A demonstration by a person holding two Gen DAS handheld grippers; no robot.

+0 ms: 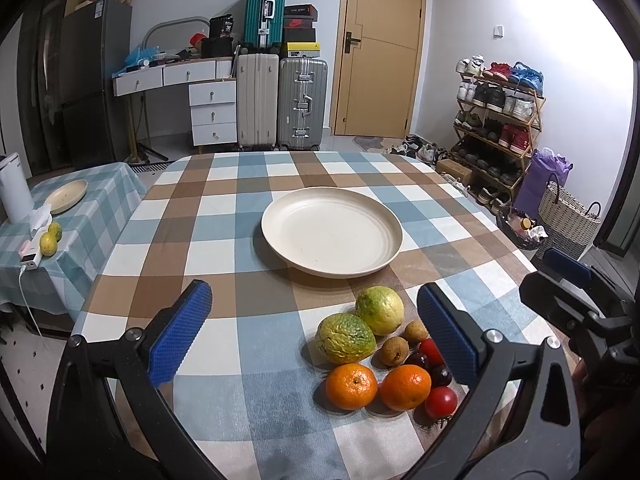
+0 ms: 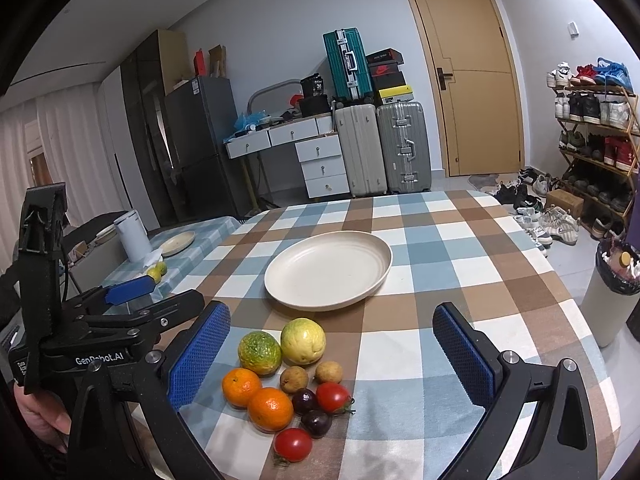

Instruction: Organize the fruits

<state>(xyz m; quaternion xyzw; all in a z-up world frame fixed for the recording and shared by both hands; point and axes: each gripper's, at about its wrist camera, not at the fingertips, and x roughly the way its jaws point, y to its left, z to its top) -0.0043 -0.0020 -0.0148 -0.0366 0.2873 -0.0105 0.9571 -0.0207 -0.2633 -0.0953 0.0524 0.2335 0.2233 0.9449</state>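
Observation:
A pile of fruit lies on the checked tablecloth in front of an empty cream plate [image 1: 332, 232] [image 2: 328, 272]. It holds two green-yellow fruits [image 1: 379, 309] [image 2: 303, 340], two oranges [image 1: 351, 386] [image 2: 270, 408], two small brown fruits [image 2: 294, 379], two dark plums [image 2: 316, 422] and two red tomatoes [image 2: 293, 444]. My left gripper [image 1: 316, 332] is open and empty, just left of the pile. My right gripper [image 2: 332, 354] is open and empty, above the pile. In the right wrist view the left gripper [image 2: 132, 292] shows at the left.
A low side table [image 1: 80, 216] at the left carries a cream bowl [image 1: 66, 196], a white kettle [image 1: 14, 188] and two small green fruits [image 1: 50, 238]. A bin [image 2: 612, 292] stands right of the table. Suitcases, drawers and a shoe rack line the back.

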